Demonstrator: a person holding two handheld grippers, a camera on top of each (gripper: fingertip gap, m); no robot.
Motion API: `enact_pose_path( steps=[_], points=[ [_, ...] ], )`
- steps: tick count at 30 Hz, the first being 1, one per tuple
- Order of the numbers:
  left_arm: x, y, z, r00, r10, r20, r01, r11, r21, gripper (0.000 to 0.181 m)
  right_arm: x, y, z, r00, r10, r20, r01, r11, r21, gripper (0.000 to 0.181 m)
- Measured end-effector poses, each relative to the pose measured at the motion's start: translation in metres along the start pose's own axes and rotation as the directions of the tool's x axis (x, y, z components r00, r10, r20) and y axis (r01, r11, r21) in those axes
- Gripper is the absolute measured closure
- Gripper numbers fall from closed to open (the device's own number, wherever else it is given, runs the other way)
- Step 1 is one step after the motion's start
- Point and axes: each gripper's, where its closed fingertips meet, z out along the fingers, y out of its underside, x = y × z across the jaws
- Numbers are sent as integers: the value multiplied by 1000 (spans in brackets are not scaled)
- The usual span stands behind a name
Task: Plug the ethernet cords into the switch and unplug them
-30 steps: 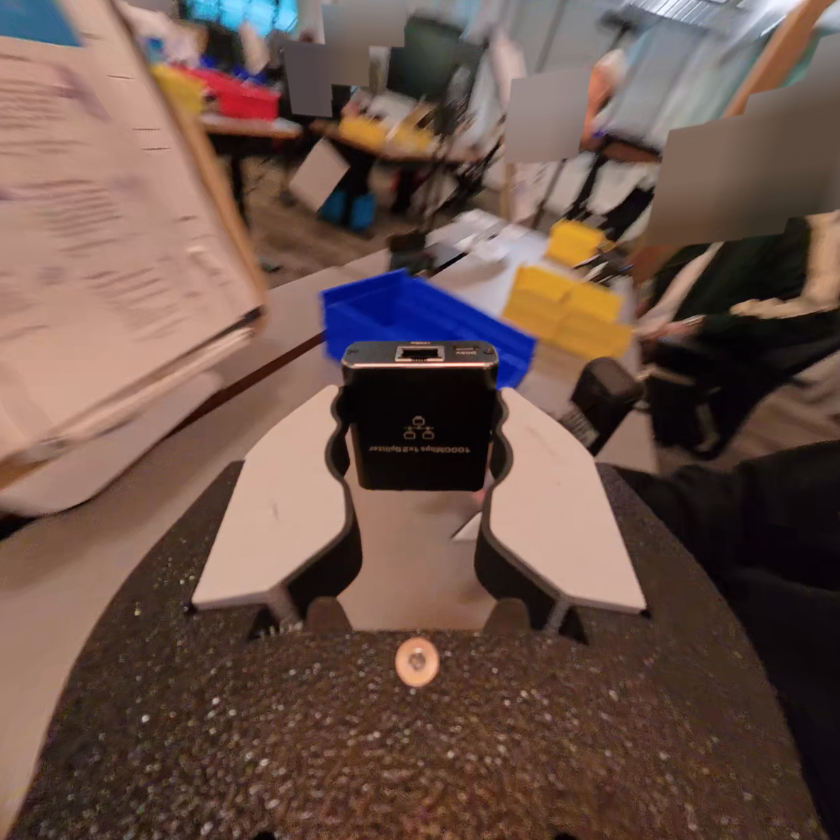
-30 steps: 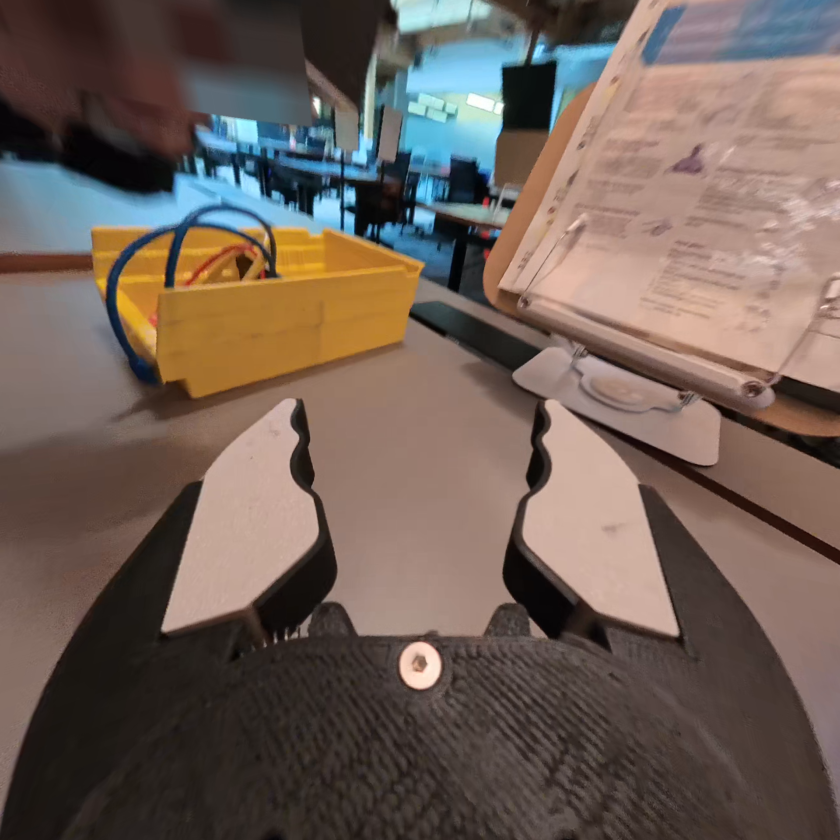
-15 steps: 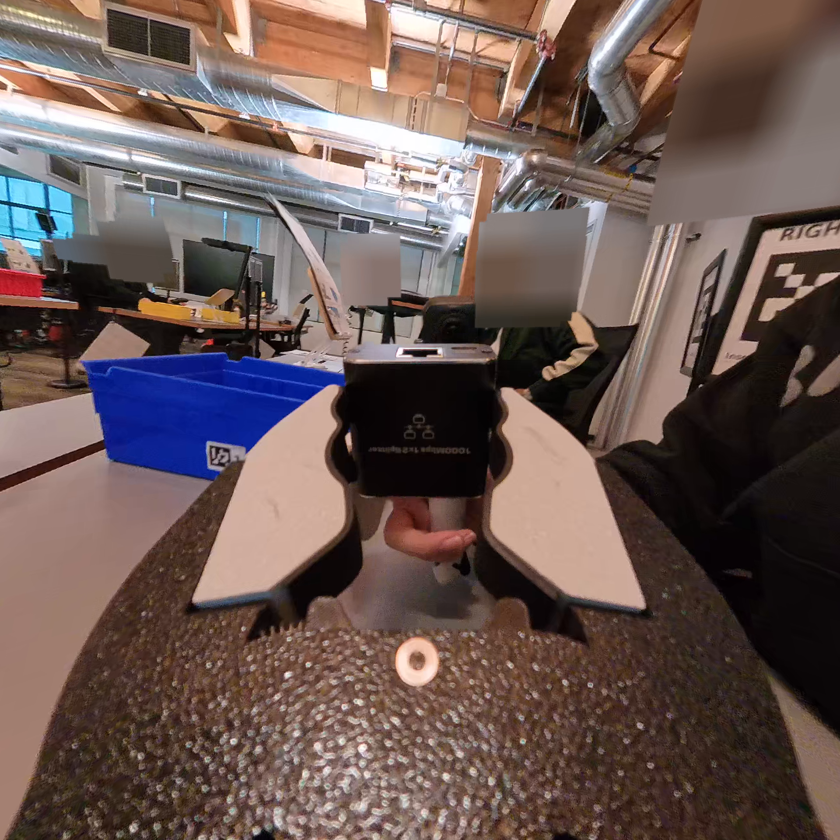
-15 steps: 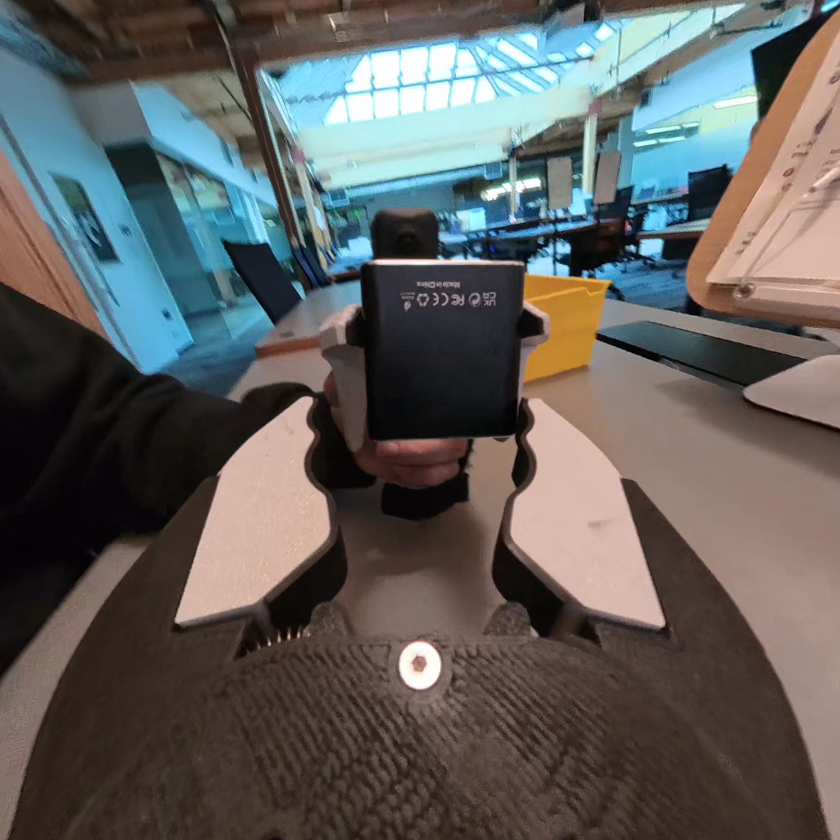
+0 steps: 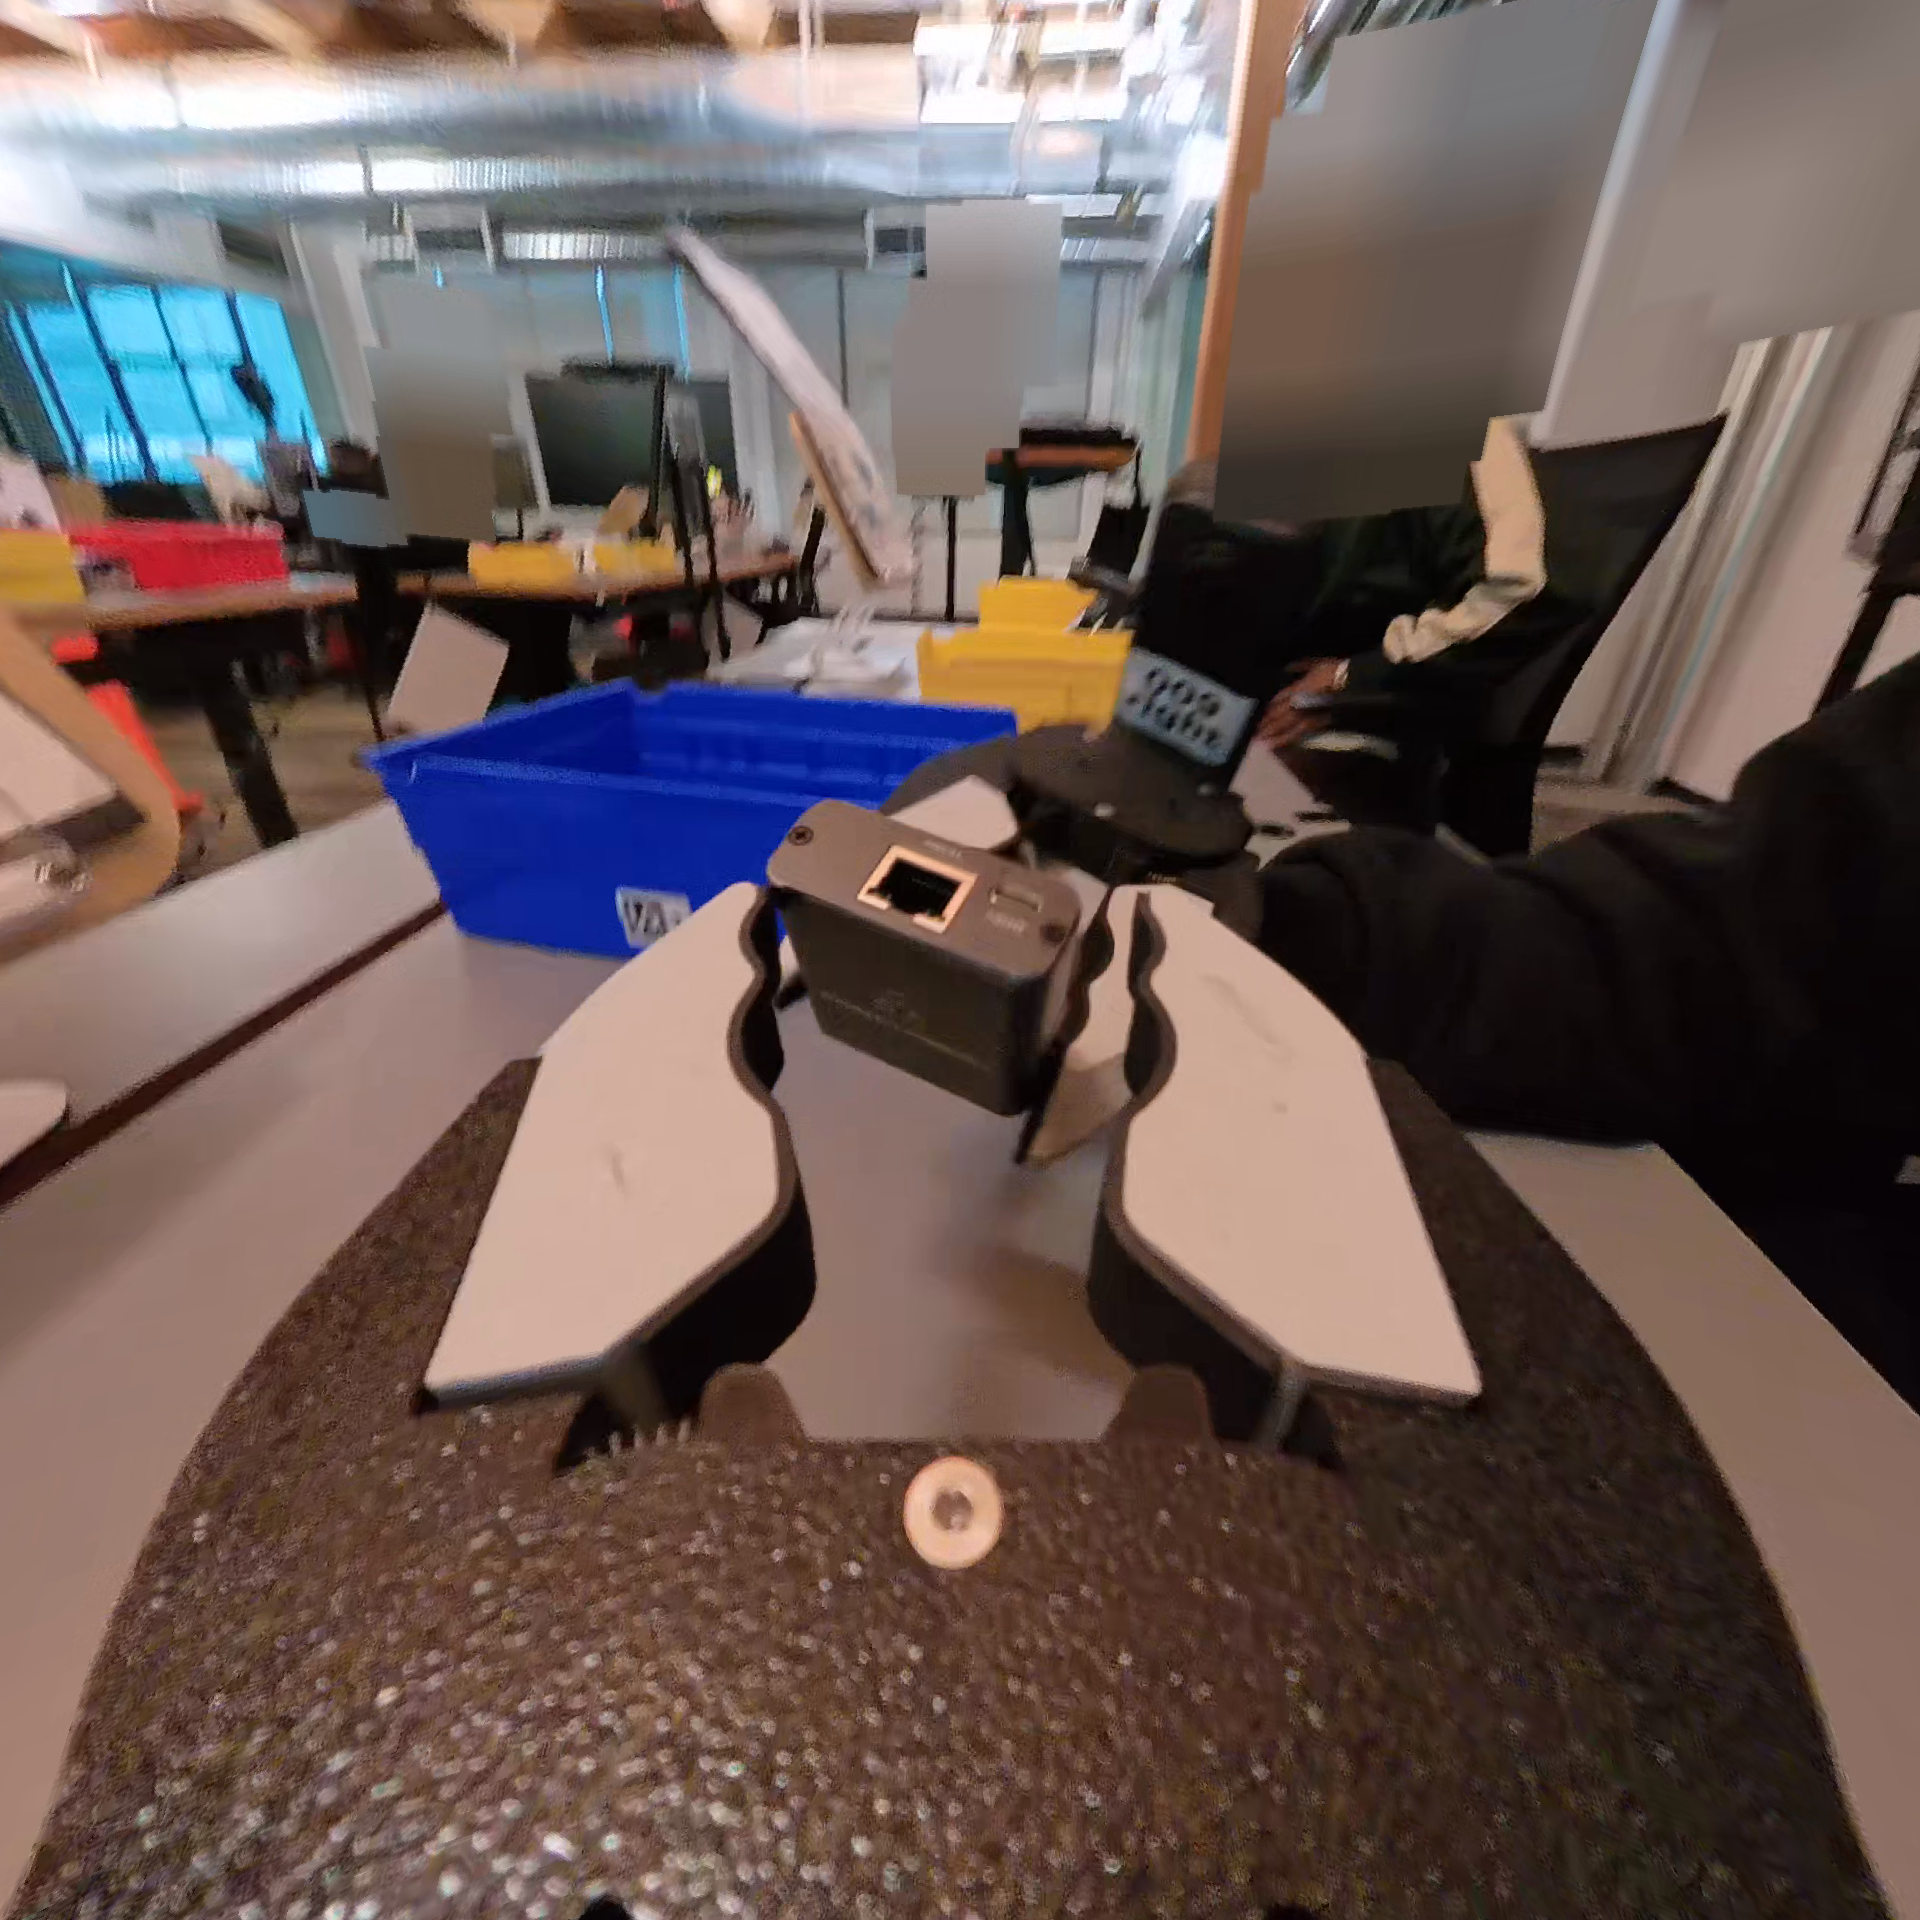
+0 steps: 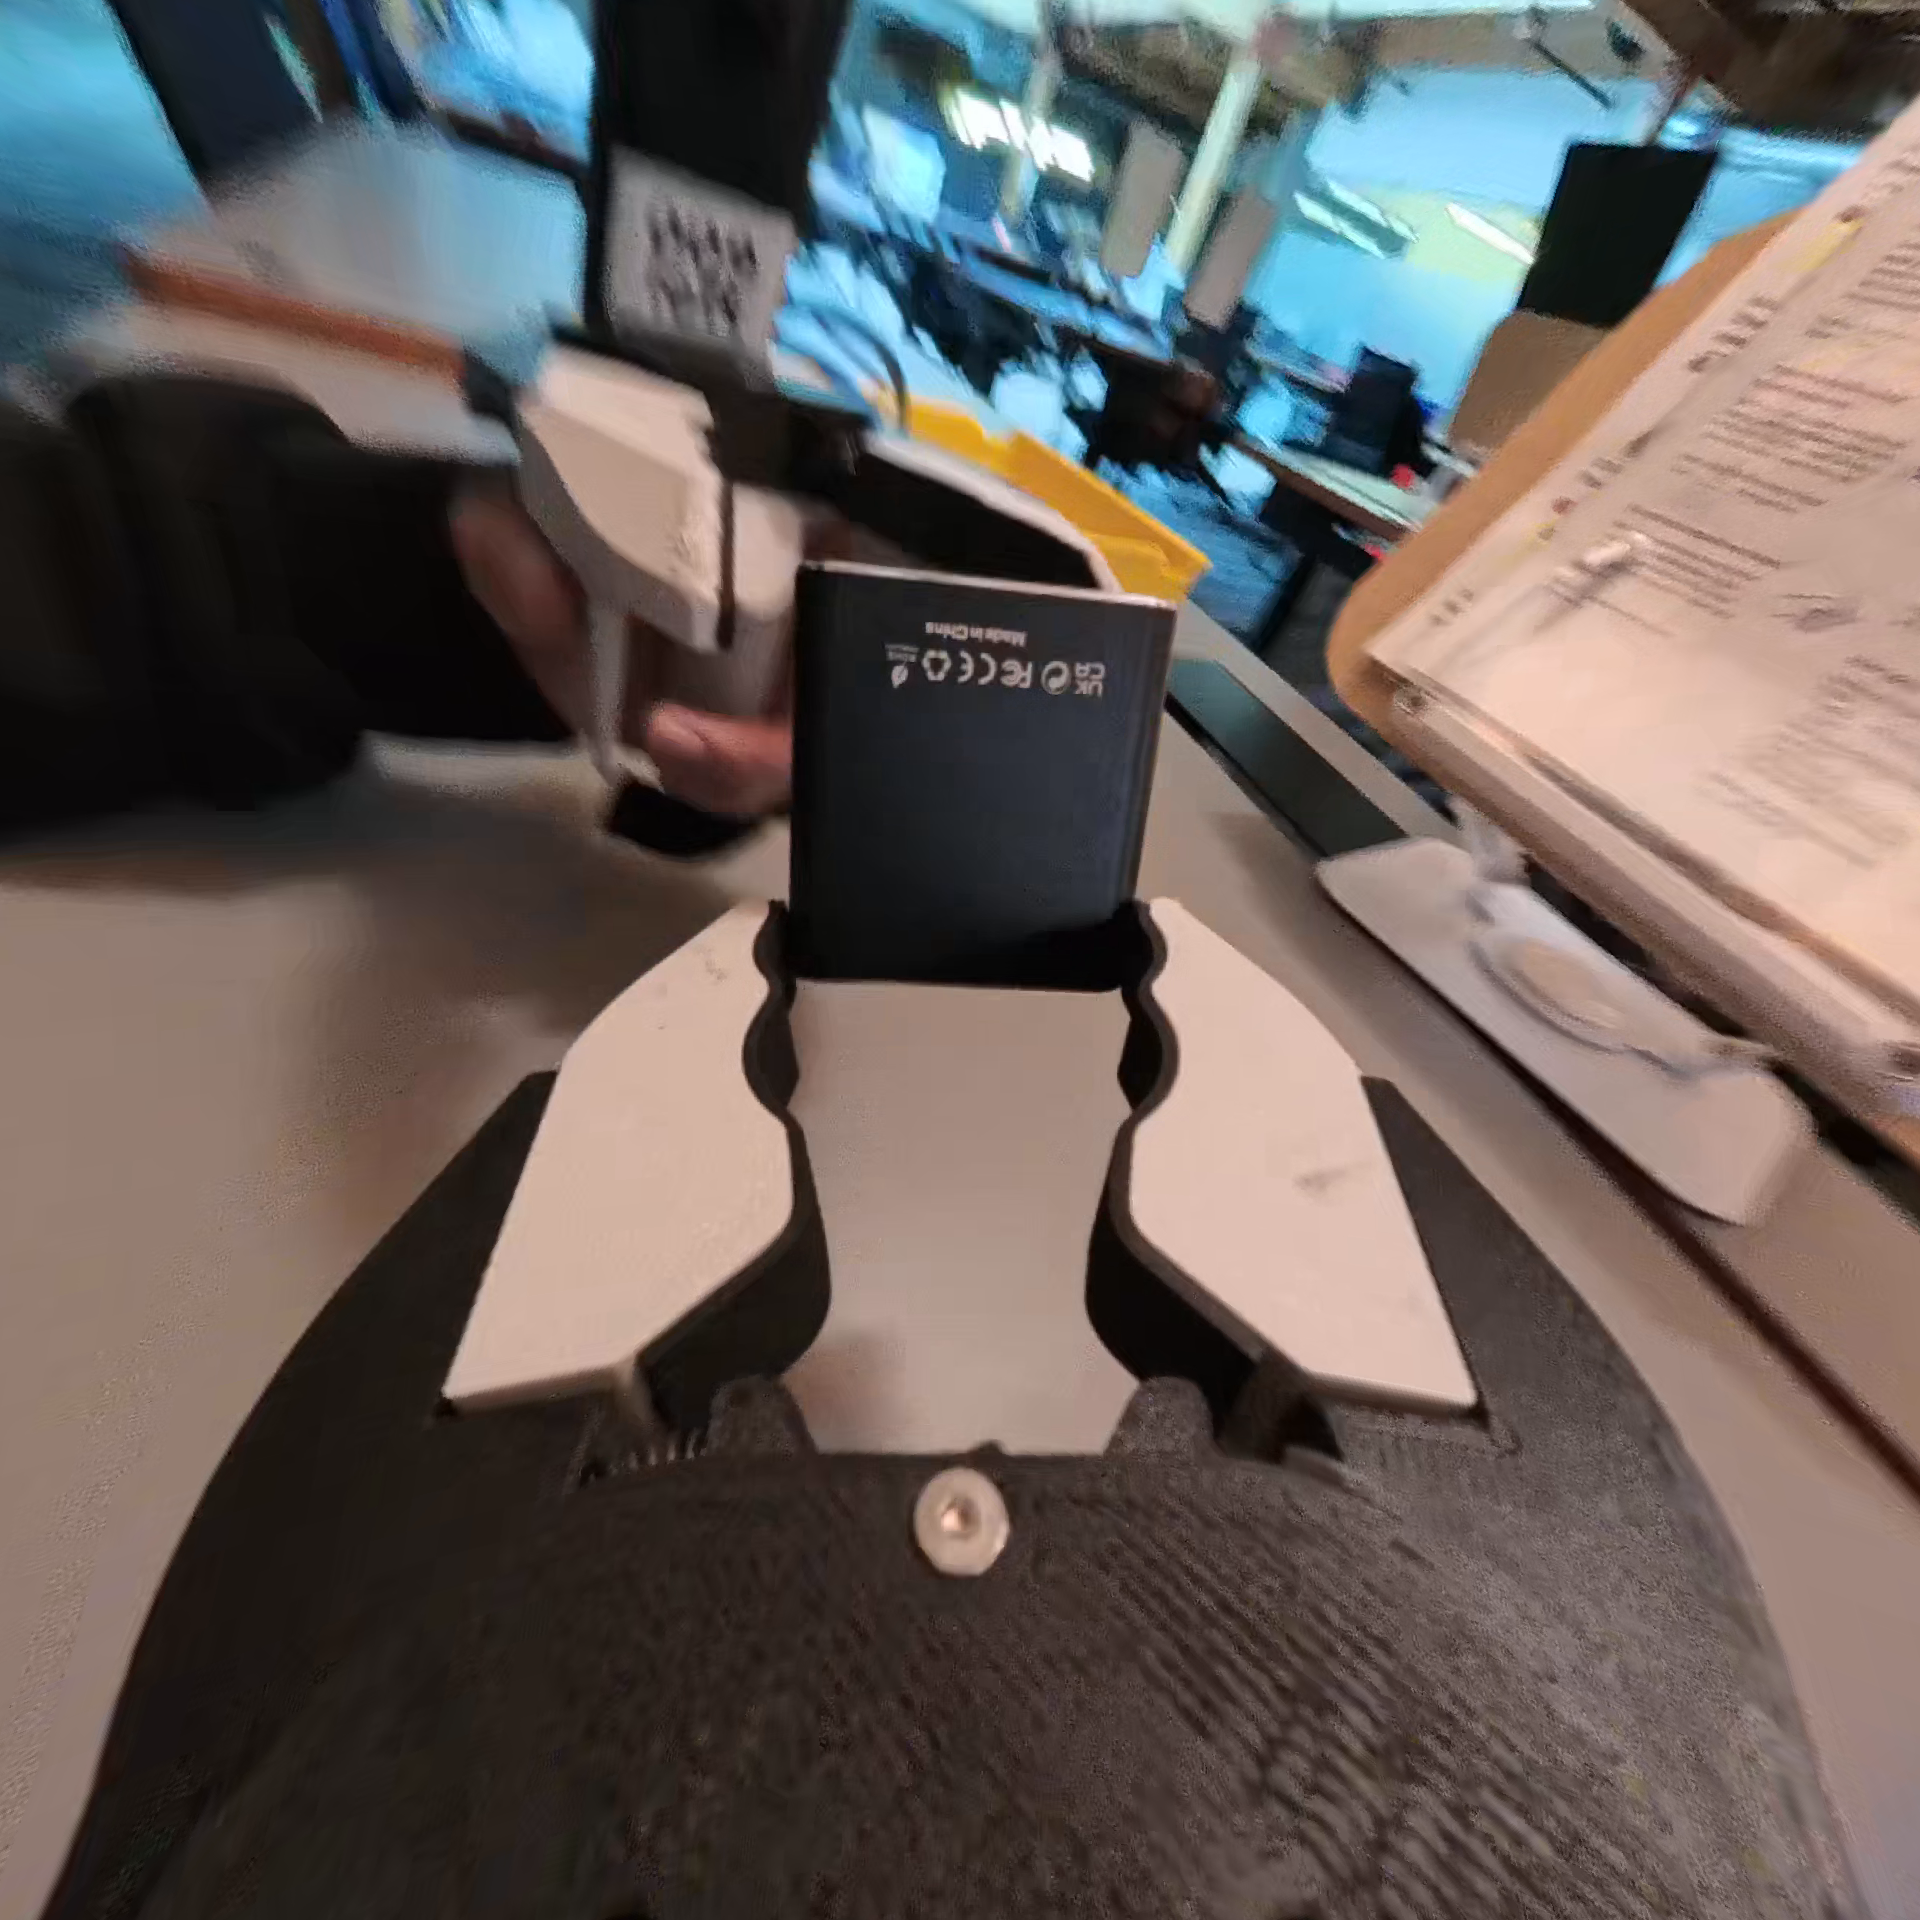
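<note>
In the left wrist view, a single blue bin (image 5: 623, 821) is seen towards the far left part of the table (image 5: 208, 1195), with one small white label on its near wall; the print on it is too blurred to be made out. To the right of it, one black switch (image 5: 914, 997) is seen tilted between the fingers of the left hand-held gripper (image 5: 951, 935). These fingers are spread, and a gap is left between the left finger and the switch, so nothing is gripped by them. On the upturned end of the switch one ethernet port and one smaller slot beside it are counted. A faint white symbol and a line of print are carried on its broad face, too dim to be read. Behind it, a stack of yellow bins (image 5: 1023, 665) is seen on a farther table, and a black sleeve (image 5: 1558, 935) fills the right side.

In the right wrist view, a person's hand (image 6: 707, 743) is seen at the left, beside the switch. The near end of the switch is clamped between the fingertips of the right hand-held gripper (image 6: 961, 935), which is closed on it, so that it is held upright above the table. Two short rows of white print and marks are borne near its top. One yellow bin (image 6: 1081, 499) lies behind. Along the right edge of the table, one document stand (image 6: 1662, 582) with printed pages is set.
</note>
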Motion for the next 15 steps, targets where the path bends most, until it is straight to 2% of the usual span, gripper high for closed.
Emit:
enact_pose_path(
  steps=[2,3,6,7,8,10,13,15],
  points=[
    [-9,11,-2,997,-50,64,56,994,-94,110,19,15,-2,972,-180,-153,156,975,-157,120],
    [-13,16,-3,993,-73,96,84,988,-127,109,24,20,-3,945,-268,-184,225,948,-224,120],
    [-24,32,-5,976,-125,179,162,964,-210,119,31,27,-2,874,-428,-232,342,879,-332,120],
    [-29,39,-6,966,-141,215,191,952,-237,130,29,31,-1,865,-459,-205,370,857,-358,120],
    [-34,44,-6,958,-157,242,218,943,-252,134,28,33,0,850,-489,-196,395,838,-376,120],
    [-33,51,-5,946,-230,230,285,926,-246,153,28,38,1,833,-524,-178,421,809,-410,120],
    [-32,55,-5,882,-434,182,464,865,-190,157,25,39,0,821,-547,-165,453,800,-393,120],
    [-30,47,-8,814,-572,100,580,807,-111,158,19,31,1,845,-507,-167,443,841,-312,120]
  ],
)
